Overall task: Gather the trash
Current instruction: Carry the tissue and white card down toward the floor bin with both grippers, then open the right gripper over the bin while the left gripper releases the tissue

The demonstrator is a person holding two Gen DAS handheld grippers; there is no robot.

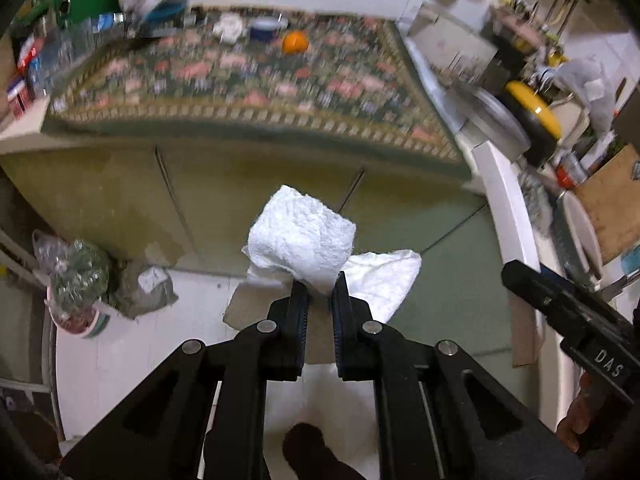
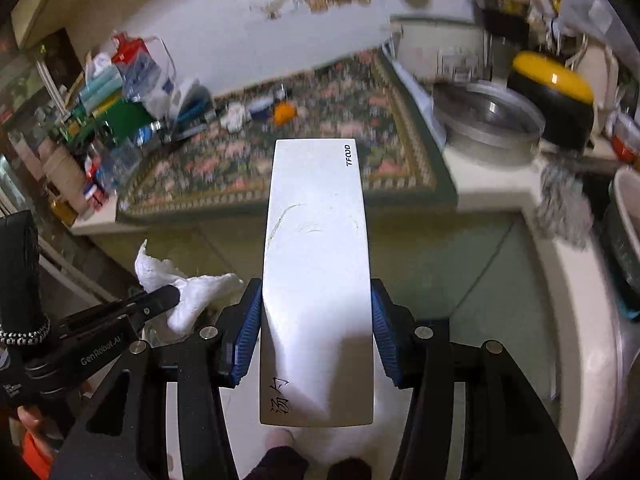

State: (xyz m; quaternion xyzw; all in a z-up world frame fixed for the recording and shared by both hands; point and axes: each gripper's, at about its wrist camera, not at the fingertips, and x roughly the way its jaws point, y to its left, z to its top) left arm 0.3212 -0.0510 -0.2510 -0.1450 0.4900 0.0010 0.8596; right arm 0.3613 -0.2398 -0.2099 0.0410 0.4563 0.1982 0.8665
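My left gripper [image 1: 320, 284] is shut on a crumpled white paper towel [image 1: 304, 236] and holds it in the air in front of the cabinet. It also shows in the right wrist view [image 2: 192, 292], at the left. My right gripper [image 2: 316, 320] is shut on a flat white packet [image 2: 316, 248] with black print, held lengthwise between the blue pads [image 2: 248, 332]. Another crumpled white tissue [image 1: 229, 27] and an orange fruit [image 1: 295, 43] lie far back on the floral-cloth counter [image 1: 248, 92].
A stuffed trash bag [image 1: 76, 276] in a small bin stands on the floor at the left. Boxes and bottles [image 1: 60, 40] crowd the counter's left end. A metal basin [image 2: 488, 124] and a yellow-lidded pot [image 2: 552, 88] sit on the right counter.
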